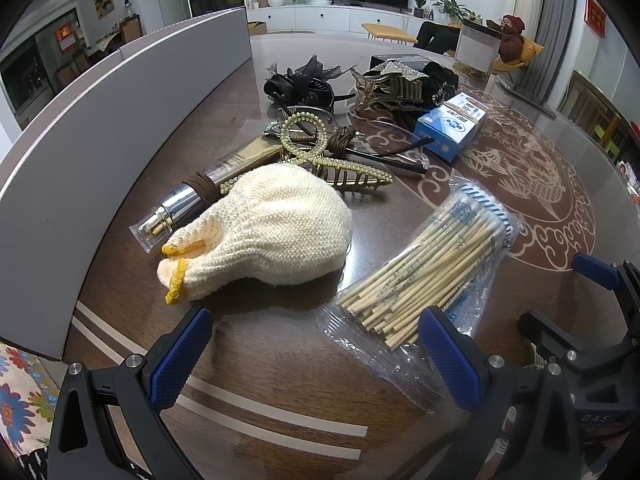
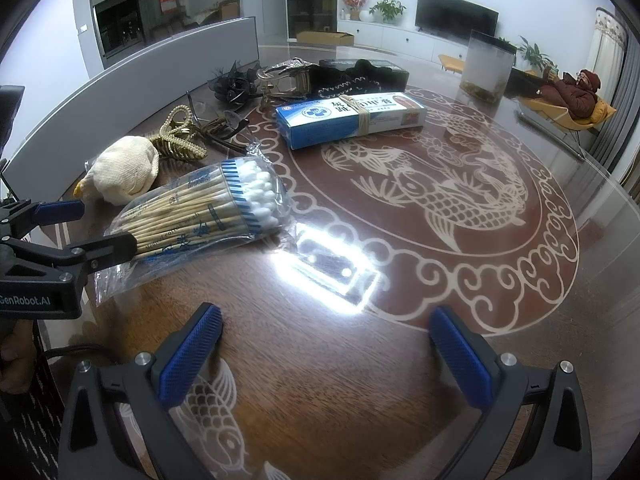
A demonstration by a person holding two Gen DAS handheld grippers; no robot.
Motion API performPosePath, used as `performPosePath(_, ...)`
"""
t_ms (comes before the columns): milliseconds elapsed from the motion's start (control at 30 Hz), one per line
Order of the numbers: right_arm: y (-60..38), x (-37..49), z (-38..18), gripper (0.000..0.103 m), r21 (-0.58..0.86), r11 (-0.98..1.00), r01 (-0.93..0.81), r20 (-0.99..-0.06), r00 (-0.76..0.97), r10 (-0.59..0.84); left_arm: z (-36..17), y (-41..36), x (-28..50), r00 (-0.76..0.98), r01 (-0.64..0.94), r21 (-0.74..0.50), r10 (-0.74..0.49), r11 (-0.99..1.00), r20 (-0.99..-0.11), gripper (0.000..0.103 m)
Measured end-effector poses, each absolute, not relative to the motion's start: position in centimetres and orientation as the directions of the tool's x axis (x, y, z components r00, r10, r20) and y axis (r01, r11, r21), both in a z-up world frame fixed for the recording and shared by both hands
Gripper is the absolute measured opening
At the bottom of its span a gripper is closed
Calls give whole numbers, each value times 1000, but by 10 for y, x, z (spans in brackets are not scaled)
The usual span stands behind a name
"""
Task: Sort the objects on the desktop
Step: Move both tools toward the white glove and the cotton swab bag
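Both tongs are spread: the left tongs [image 1: 316, 344] straddle the swab bag's [image 1: 432, 264] near end, seemingly to grab it, while the right tongs [image 2: 326, 344] wait over bare desk [image 2: 320, 380].

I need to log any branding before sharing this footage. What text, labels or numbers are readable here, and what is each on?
"GenRobot.AI": on the body of the left gripper, seen from the right wrist.
"DAS": on the dark body of the right gripper, seen from the left wrist.
Blue and white box: large Chinese characters and a round logo, not clearly readable.
Cotton swab pack: blue print on the wrapper, too blurred to read.
Red wall sign: too small.
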State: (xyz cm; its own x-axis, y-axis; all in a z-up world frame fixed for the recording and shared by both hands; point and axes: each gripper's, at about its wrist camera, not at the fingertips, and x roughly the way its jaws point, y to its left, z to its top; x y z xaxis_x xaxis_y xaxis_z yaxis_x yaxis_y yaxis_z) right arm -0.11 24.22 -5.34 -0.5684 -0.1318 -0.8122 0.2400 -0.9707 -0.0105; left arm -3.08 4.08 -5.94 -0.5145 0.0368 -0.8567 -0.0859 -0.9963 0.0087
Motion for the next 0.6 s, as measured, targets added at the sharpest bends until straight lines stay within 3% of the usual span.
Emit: performPosePath(600,242,0,-53,103,-11,-971,240,-812,-569,-132,-62,40,-33,-498,-89,-13,56,-996,-866,103)
